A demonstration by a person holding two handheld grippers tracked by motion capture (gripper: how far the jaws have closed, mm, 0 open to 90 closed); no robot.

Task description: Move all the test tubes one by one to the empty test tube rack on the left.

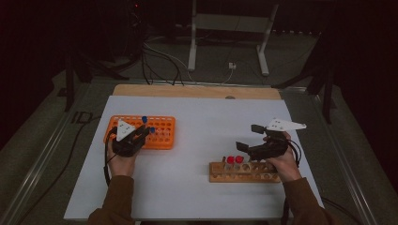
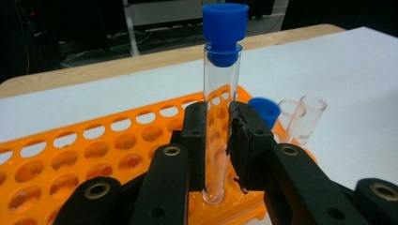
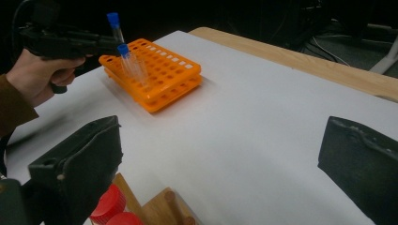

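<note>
the left gripper [image 2: 218, 140] has its two black jaws pressed onto a clear glass tube [image 2: 219, 117] with a blue cap [image 2: 225, 28]. the tube stands straight up, and its round bottom sits at the orange rack [image 2: 94, 150], maybe just inside a hole, but the jaws hide that part. the orange rack lies near the left edge of the counter [image 1: 202, 117], and the left gripper is over the side of the rack nearest the person. just beside the held tube stands another tube with a blue cap [image 2: 265, 110], and next to it two clear tubes with no caps [image 2: 305, 117].

the right gripper [image 1: 251, 138] has its jaws wide apart and holds nothing. it hangs over the wooden block [image 1: 244, 172] near the right edge of the counter, close to the near edge. two tubes with red caps [image 1: 234, 160] stand in the block, close under the gripper's left jaw. the rest of the block's holes look bare from above.

the counter top is white, with a wooden strip along its far edge.
</note>
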